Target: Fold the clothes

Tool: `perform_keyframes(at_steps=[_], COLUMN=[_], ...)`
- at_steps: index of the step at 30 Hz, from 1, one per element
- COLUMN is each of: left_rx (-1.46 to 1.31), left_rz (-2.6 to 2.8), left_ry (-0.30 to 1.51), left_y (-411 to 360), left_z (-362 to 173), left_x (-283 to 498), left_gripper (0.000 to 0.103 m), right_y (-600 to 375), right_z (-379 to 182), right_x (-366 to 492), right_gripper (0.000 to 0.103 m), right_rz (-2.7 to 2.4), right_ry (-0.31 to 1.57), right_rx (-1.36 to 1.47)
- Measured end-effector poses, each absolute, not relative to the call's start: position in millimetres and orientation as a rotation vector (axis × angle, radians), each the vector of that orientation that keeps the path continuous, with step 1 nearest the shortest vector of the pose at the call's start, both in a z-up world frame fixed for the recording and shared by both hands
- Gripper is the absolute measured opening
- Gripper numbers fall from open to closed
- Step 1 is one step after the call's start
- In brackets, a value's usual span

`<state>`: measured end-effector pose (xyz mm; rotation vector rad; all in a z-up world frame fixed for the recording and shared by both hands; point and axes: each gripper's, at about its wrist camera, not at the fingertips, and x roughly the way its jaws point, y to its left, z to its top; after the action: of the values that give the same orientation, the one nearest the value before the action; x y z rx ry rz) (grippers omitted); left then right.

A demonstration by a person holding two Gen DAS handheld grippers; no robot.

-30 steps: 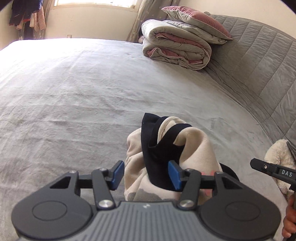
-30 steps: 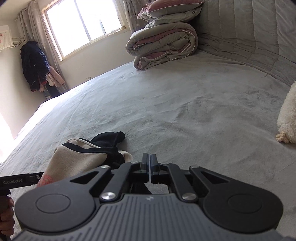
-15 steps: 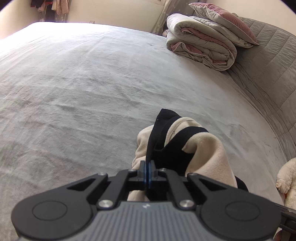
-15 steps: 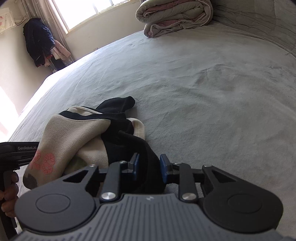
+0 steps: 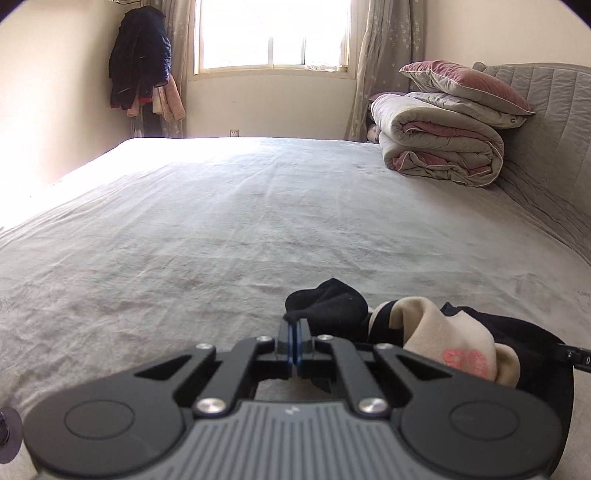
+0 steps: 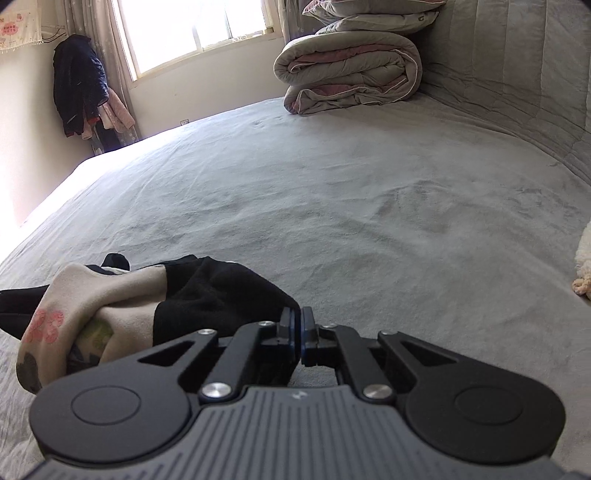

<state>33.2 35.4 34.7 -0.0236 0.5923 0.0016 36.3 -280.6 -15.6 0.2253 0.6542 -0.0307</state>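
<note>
Pinching the bunched garment (image 5: 436, 332) from both ends near the bed's (image 5: 258, 221) front edge.
Half a second before, the right gripper (image 6: 298, 334) stood open; now both it and the left gripper (image 5: 293, 341) were clamped on black cloth, so spreading could follow. Bare bed lay ahead toward the rolled quilt (image 5: 439, 151).

The garment (image 5: 439, 332) lies on the bed (image 5: 258, 221), the folded duvet (image 5: 439, 147) far behind.

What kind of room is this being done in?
Most likely a bedroom in a home. A wide bed under a grey cover fills the view, a rolled duvet and pillows are stacked at its padded headboard, and coats hang in the corner beside a curtained window.
</note>
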Motion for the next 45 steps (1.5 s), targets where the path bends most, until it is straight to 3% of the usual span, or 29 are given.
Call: perform_keyframes(at_steps=[17, 25, 34, 36, 38, 40, 42, 43, 45], left_rx=[-0.088, -0.148, -0.084, -0.078, -0.084, -0.078, -0.055, -0.045, -0.025], left_rz=[0.141, 0.147, 0.031, 0.01, -0.011, -0.034, -0.056, -0.067, -0.092], left_ry=[0.532, 0.655, 0.828, 0.832, 0.808, 0.768, 0.734, 0.727, 0.717], left_y=[106, 135, 125, 122, 120, 116, 109, 105, 97], left_z=[54, 40, 4, 2, 7, 15, 22, 22, 22], left_x=[-53, -80, -88, -91, -92, -93, -92, -90, -84], left_gripper=[0.002, 0.002, 0.006, 0.014, 0.046, 0.061, 0.066, 0.069, 0.072], right_y=[-298, -311, -326, -329, -332, -334, -336, -337, -337], right_z=[23, 13, -23, -27, -28, -29, -28, -27, -26], right_x=[-21, -48, -64, -64, -65, -64, -64, -63, -62], right_gripper=[0.003, 0.002, 0.003, 0.004, 0.015, 0.017, 0.023, 0.034, 0.043], right_rz=[-0.085, -0.099, -0.033, -0.023, -0.012, -0.002, 0.007, 0.011, 0.023], right_ry=[0.512, 0.534, 0.688, 0.716, 0.724, 0.727, 0.729, 0.73, 0.72], right_rx=[0.185, 0.082, 0.071, 0.091, 0.113, 0.136, 0.167, 0.182, 0.198])
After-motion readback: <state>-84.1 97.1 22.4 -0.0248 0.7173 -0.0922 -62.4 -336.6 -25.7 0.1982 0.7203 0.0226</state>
